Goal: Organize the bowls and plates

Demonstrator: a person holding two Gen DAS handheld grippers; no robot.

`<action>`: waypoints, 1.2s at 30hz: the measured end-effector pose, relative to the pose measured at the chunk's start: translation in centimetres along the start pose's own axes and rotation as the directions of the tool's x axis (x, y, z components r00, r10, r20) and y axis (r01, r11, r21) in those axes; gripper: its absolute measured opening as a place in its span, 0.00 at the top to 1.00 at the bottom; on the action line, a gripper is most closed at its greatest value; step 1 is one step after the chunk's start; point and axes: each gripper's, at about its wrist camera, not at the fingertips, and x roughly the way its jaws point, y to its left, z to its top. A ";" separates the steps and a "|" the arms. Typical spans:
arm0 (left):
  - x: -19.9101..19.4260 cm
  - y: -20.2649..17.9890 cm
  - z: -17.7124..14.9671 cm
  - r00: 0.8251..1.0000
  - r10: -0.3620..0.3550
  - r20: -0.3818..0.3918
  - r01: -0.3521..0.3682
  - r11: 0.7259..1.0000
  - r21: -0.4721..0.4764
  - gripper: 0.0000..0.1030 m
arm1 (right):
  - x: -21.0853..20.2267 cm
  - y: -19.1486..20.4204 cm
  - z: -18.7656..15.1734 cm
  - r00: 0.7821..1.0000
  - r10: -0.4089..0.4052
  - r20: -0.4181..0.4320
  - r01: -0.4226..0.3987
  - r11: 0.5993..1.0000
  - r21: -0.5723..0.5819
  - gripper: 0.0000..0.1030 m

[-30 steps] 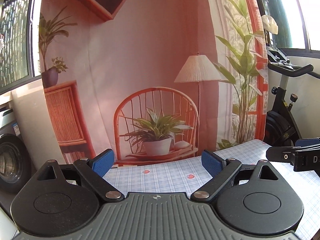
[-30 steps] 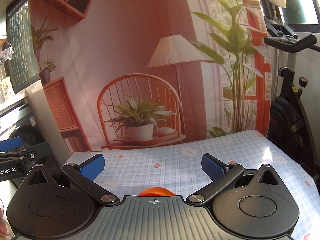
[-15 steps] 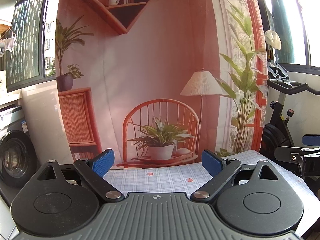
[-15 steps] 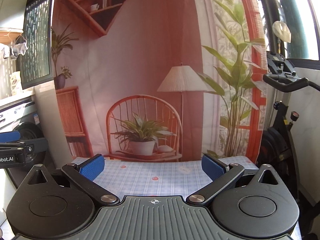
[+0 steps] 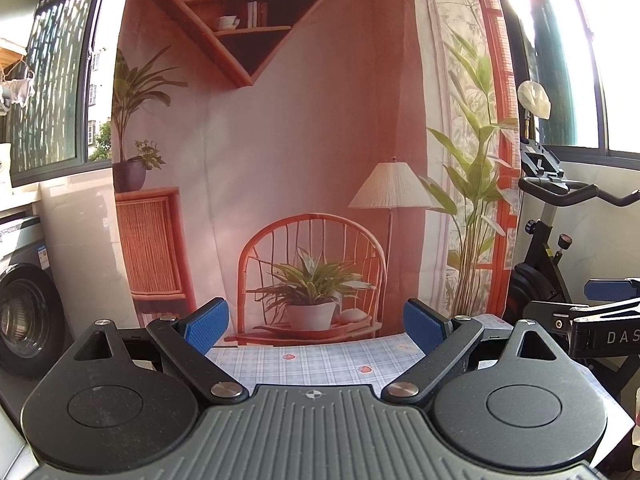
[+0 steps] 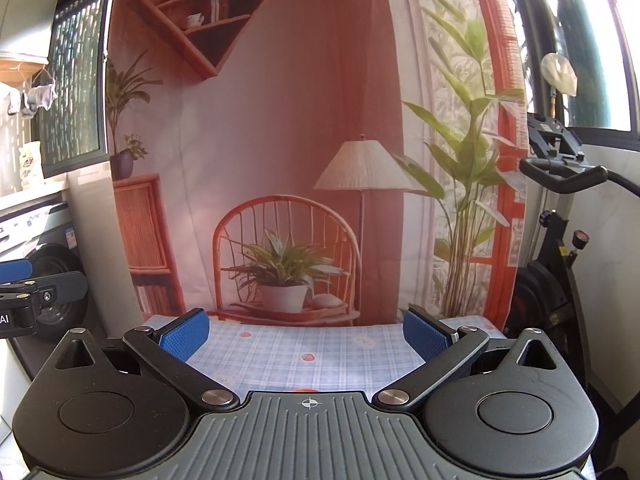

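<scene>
Your left gripper (image 5: 316, 330) has its blue pads (image 5: 206, 330) spread wide with nothing between them, and it points level across the table (image 5: 320, 364) toward the printed backdrop (image 5: 300, 140). Your right gripper (image 6: 304, 334) is likewise spread wide and empty, facing the same way over the checked tablecloth (image 6: 320, 352).

Of the plates and bowls, only a thin orange sliver (image 6: 306, 390) shows, in the right wrist view, just past the front edge of the right gripper's body and low between its fingers. It lies on the cloth close under the gripper. So little of it is visible that you cannot tell whether it is a plate or a bowl, nor which way it faces or how its long axis runs. The left wrist view shows no dish at all, only bare cloth with small red spots.

Each gripper appears at the edge of the other's view: the right one sits at the right edge of the left view, its side lettered "DAS" before the frame cuts it off; the left one sits at the left edge of the right view, with the letters "AI" readable.

An exercise bike (image 5: 560, 248) stands to the right of the table and a washing machine (image 5: 24, 312) to the left. A white bag (image 6: 31, 164) on the left ledge carries print too small to read.
</scene>
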 end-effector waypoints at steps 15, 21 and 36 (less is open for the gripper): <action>-0.4 0.1 0.3 1.000 -0.015 -0.003 0.015 1.000 -0.006 0.08 | -0.7 -0.3 0.3 1.000 -0.004 0.016 0.004 1.000 0.017 0.00; -0.4 0.3 0.3 1.000 -0.017 -0.005 0.017 1.000 -0.008 0.08 | -0.9 -0.3 0.2 1.000 -0.004 0.017 0.004 1.000 0.020 0.00; -0.5 0.4 0.3 1.000 -0.017 -0.013 0.016 1.000 -0.022 0.08 | -1.1 -0.4 0.5 1.000 -0.014 0.026 0.013 1.000 0.026 0.00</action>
